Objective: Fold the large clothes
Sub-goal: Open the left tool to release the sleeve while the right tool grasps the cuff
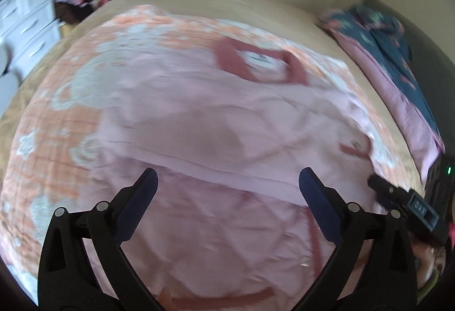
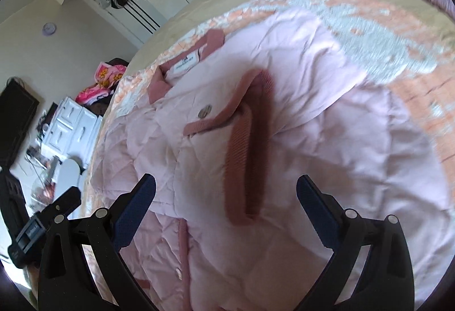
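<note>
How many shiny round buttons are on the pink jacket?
2: one silver snap button by the ribbed cuff, one low beside the front trim of the quilted pink jacket. Folds may hide more.

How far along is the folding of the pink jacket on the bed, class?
Done: one sleeve, with its ribbed cuff, lies folded across the pink jacket. In hand: nothing; the left gripper and right gripper are both open above the fabric. Left: the collar end still lies flat, so the body is not yet folded into a compact bundle.
</note>
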The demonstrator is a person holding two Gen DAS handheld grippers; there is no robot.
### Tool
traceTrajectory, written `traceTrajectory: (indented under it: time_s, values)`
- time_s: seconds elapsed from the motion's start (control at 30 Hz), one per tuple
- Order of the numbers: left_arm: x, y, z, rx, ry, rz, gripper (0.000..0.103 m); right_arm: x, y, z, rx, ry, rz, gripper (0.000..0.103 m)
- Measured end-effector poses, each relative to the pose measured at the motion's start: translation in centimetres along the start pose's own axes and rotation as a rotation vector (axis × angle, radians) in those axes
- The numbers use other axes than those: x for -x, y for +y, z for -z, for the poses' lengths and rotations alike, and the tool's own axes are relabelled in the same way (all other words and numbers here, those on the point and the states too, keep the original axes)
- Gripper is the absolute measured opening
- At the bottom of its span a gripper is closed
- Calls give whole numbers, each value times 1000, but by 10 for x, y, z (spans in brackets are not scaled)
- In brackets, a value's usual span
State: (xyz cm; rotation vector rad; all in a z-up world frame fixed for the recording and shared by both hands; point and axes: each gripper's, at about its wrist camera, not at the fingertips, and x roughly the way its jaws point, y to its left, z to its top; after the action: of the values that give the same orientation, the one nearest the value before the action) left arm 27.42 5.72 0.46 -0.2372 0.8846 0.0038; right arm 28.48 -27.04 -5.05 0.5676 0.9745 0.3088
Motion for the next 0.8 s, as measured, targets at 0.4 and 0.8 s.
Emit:
traceTrajectory:
  time_s: [0.4,0.8]
  values:
    - [9,82,-3,204,-49,-28,93,12,32,-9,177,-103,-63,18]
    - [-5,75,-23,190,-49,-14,93,33,77,-97,463,-244,11,17]
